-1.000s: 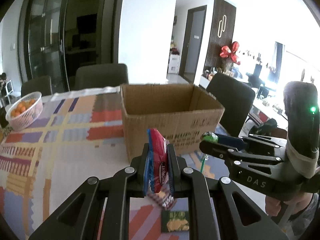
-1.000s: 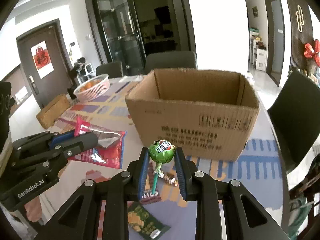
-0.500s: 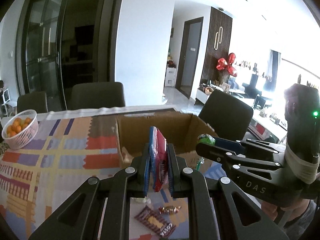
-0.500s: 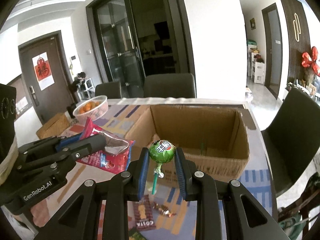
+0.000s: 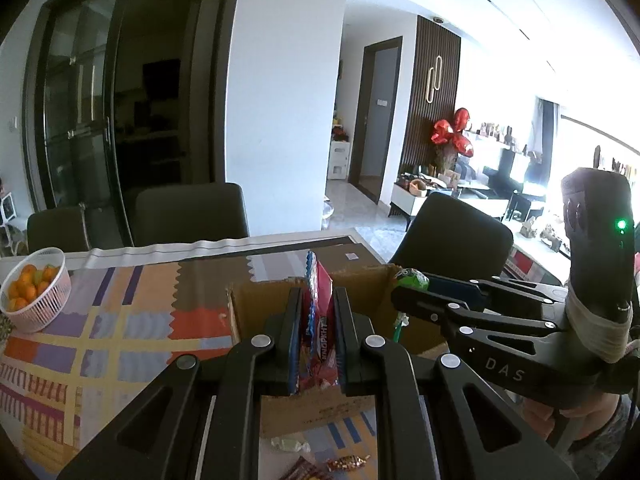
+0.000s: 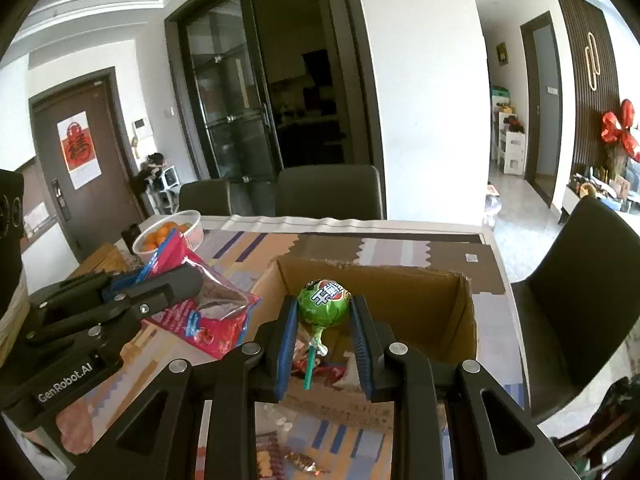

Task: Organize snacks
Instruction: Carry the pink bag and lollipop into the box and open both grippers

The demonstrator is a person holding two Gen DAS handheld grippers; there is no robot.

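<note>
Holding one snack each, both tools stand over the open cardboard box (image 6: 400, 300), and the coming release turns on whether each snack hangs inside the box rim.

Right tool (image 6: 324, 344): the fingers are closed most of the way, gripping the green lollipop (image 6: 323, 301) by its wrapped head. The stick points straight down, long axis vertical. In the right wrist view the head and stick sit over the box interior, inside the near wall, with wrapped snacks already visible on the box floor below. Judgement: this tool is placed for release; opening it should drop the lollipop stick-first into the box.

Left tool (image 5: 316, 340): the fingers are closed nearly flat on the red snack packet (image 5: 319, 312), which stands on edge between them, long axis upright. In the right wrist view the same red snack packet (image 6: 200, 312) hangs beside the box's left wall, partly over the tabletop (image 6: 248, 248). In the left wrist view it lines up with the box opening (image 5: 360, 280), but depth cannot be told from that view. Judgement: the left tool probably needs a short shift toward the box centre before opening, or the packet may catch the rim.

Loose candies (image 5: 348, 462) lie on the tabletop in front of the box, awaiting collection.
</note>
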